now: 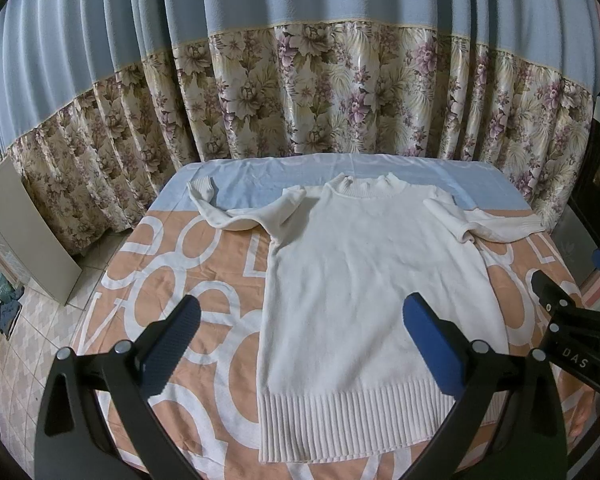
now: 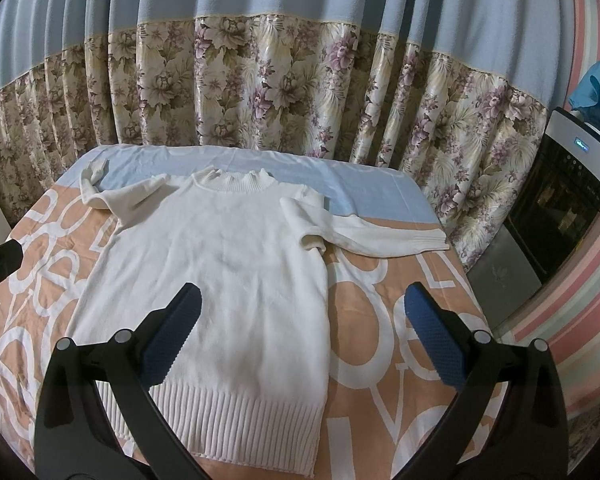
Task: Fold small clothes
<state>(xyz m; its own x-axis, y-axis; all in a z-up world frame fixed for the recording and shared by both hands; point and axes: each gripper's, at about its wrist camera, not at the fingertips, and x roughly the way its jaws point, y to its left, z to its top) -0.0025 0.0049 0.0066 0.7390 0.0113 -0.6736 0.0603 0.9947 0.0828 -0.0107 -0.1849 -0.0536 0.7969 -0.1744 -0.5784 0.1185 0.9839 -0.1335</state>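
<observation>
**A:** Where is the garment?

**B:** A small cream knitted sweater with a ribbed hem and a short ribbed collar (image 1: 364, 280) lies flat on a table covered with a peach cloth printed with large white letters and a pale blue band at the far end (image 1: 172, 264). The collar points toward the curtain, the hem toward the cameras. Both sleeves are spread out sideways; the one on the left bends up onto the blue band, the one on the right reaches toward the table's edge.

**A:** And the grippers?

**B:** The left gripper (image 1: 300, 344) has its jaws spread wide, nothing between its blue-padded fingers (image 1: 432, 344). It hangs above the lower half of the sweater. The right gripper (image 2: 302, 336) is just as wide apart and empty, above the sweater's right side and the bare cloth beside it.

**A:** Do they touch the knit?

**B:** I cannot tell the height exactly; neither pinches any fabric.

**A:** What is behind?

**B:** A pleated curtain, blue above and floral below (image 2: 260, 80), hangs just past the table. A dark appliance with a small lit display (image 2: 572, 200) stands at the right.
</observation>
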